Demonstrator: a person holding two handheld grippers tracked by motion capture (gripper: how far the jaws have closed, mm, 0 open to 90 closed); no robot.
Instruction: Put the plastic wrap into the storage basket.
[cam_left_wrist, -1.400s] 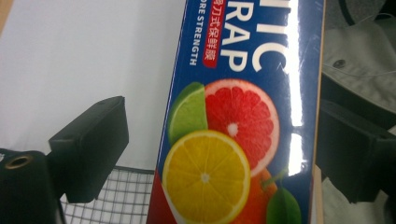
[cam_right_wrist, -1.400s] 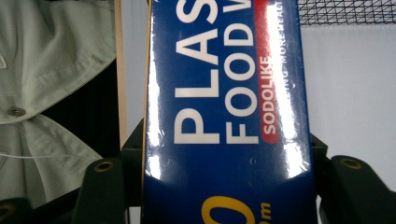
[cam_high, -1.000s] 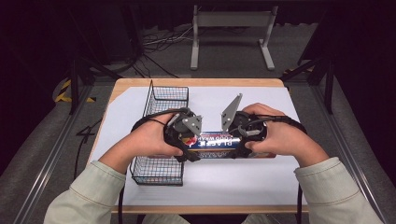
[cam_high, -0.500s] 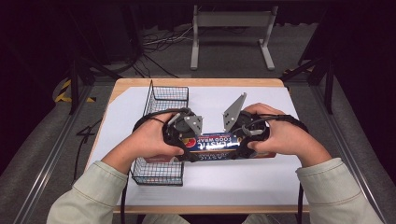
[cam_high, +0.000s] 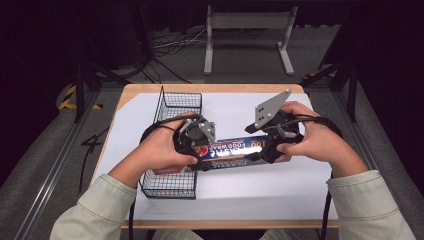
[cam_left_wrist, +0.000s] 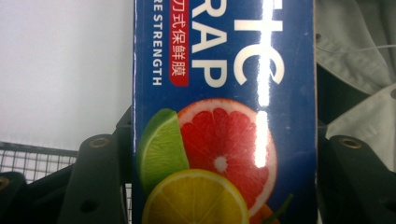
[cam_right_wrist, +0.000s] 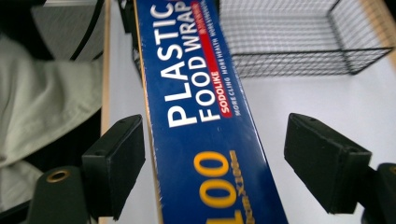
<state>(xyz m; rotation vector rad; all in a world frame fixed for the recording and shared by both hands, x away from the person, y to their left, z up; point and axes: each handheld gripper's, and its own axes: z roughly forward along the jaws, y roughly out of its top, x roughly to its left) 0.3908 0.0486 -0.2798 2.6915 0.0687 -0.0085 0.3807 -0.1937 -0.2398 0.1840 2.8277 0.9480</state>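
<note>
Blue wrap box (cam_high: 231, 149) lies level over the white sheet (cam_high: 260, 185), just right of the wire basket (cam_high: 172, 145), one end at the basket's right wall. Landmark = basket.

Left gripper (cam_high: 196, 145): right at the basket's right side, pinching the box's fruit-print end. In the left gripper view both jaws sit flush against the box (cam_left_wrist: 224, 116) sides, with no gap.

Right gripper (cam_high: 267, 145): farther right of the basket, at the box's other end. Jaws have just been opening; box is between them but not gripped. In the right gripper view the box (cam_right_wrist: 205, 121) runs up between the pads: the left pad (cam_right_wrist: 116, 158) is close beside its edge, the right pad (cam_right_wrist: 327, 158) well clear with white sheet showing in the gap. Basket (cam_right_wrist: 299, 42) sits beyond, top right.

Box rests partly on the sheet as far as the high view shows; can't tell if the left end is lifted.
</note>
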